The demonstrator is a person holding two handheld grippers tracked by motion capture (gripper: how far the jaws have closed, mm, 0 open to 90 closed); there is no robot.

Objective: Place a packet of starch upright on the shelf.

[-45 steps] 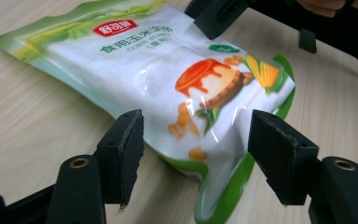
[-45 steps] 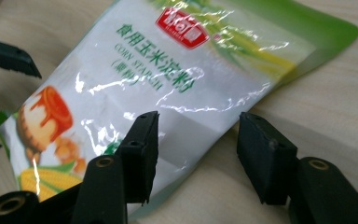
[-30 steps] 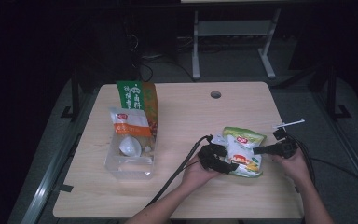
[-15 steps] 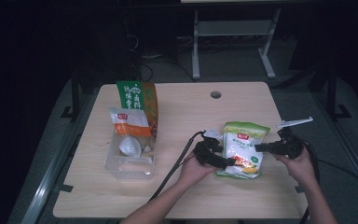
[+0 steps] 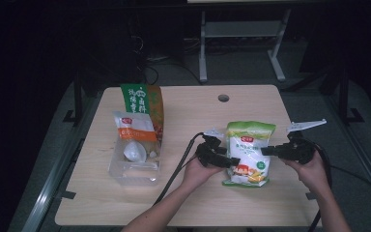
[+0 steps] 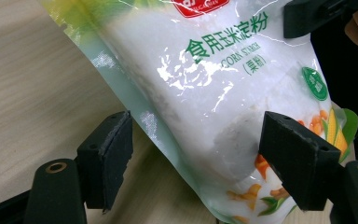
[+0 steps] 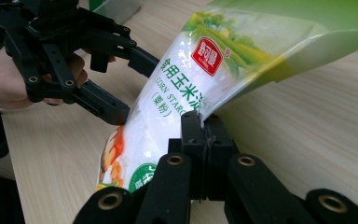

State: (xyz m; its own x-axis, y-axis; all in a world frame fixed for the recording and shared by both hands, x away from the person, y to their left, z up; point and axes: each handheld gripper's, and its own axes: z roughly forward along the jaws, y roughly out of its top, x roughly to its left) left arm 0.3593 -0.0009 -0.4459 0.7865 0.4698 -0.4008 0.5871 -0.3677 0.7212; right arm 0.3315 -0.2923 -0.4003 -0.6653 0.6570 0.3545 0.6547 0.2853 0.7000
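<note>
1. A bag of corn starch (image 5: 247, 153) is held raised at the near right of the table (image 5: 188, 111), between the two grippers.
2. The right gripper (image 7: 200, 140) is pinched onto the bag's right edge.
3. The left gripper (image 6: 196, 158) is spread wide, its jaws set either side of the bag's lower part.
4. A clear plastic box (image 5: 134, 164) with packets is seen at the left.

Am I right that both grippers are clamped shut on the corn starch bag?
Not quite. The right gripper is shut on the corn starch bag, but the left gripper view shows the left gripper open, its jaws apart around the bag.
</note>
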